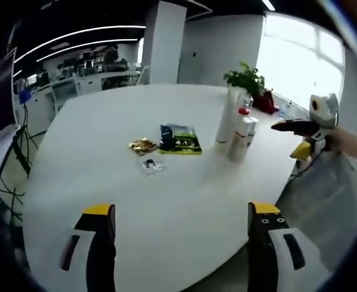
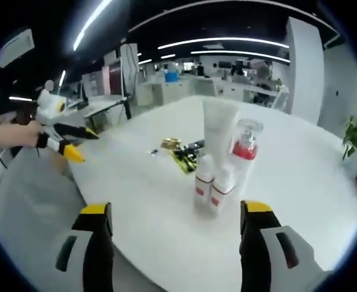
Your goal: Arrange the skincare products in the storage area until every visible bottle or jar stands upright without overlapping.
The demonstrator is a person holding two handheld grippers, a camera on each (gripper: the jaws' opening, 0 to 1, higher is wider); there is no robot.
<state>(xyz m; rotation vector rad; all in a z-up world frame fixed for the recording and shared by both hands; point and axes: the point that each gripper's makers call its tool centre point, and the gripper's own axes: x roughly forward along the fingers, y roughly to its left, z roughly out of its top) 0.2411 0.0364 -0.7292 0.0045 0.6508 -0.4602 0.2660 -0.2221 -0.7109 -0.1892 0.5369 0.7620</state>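
Two hand-held grippers, my left hand-held gripper (image 1: 181, 222) and right hand-held gripper (image 2: 177, 219), hover released off the tabletop (image 1: 135, 182) edge. The right gripper view reveals a red-capped bottle (image 2: 246, 152) among the standing bottles (image 2: 213, 188).

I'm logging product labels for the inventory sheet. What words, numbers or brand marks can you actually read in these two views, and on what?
"4.1": large white figures on the green and dark packet lying flat on the white table; its other print is too blurred.
Small white bottles: red label bands, text too small to read.
Tall white tube: no legible print.
Gold sachet and small clear sachet: print unreadable.
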